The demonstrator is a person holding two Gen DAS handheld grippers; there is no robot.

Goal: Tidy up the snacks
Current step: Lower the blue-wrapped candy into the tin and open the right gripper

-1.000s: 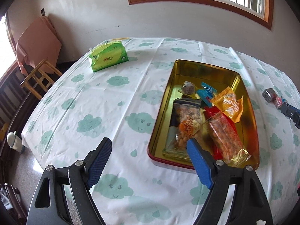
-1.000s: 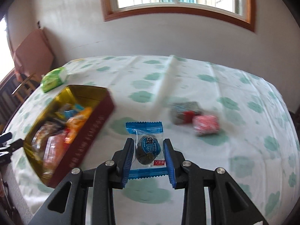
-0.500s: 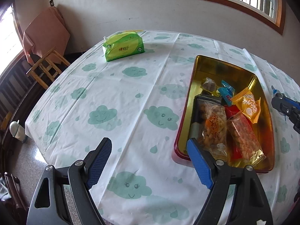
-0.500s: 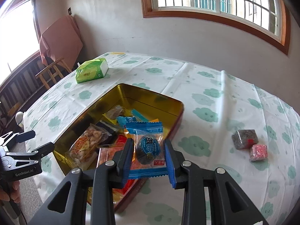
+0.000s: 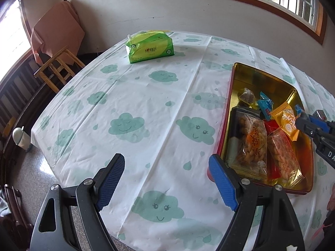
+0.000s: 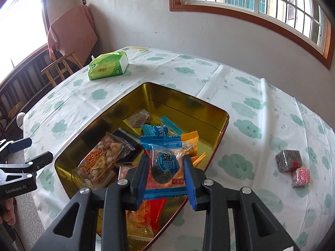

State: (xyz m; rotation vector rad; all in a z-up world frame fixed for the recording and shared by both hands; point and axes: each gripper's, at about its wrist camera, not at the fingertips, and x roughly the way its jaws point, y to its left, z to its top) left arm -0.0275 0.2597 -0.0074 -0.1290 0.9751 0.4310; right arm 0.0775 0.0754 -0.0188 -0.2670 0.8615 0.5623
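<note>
Hanging over the gold tin (image 6: pixel 219 113), the blue-wrapped cookie packet (image 6: pixel 166 165) is being pinched by the right gripper (image 6: pixel 166 179); released near the rim, it is risking a spill onto the tablecloth (image 6: pixel 240 96). The left gripper (image 5: pixel 165 179) is being held wide open, empty.

Right gripper (image 5: pixel 314 125) cut off by frame edge; red packet (image 6: pixel 153 211) mostly hidden under blue-wrapped snack (image 6: pixel 165 167).

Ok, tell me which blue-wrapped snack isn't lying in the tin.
The blue-wrapped snack clamped in the right gripper, held above the gold tin. The other blue-wrapped candy lies in the tin among the packets.
</note>
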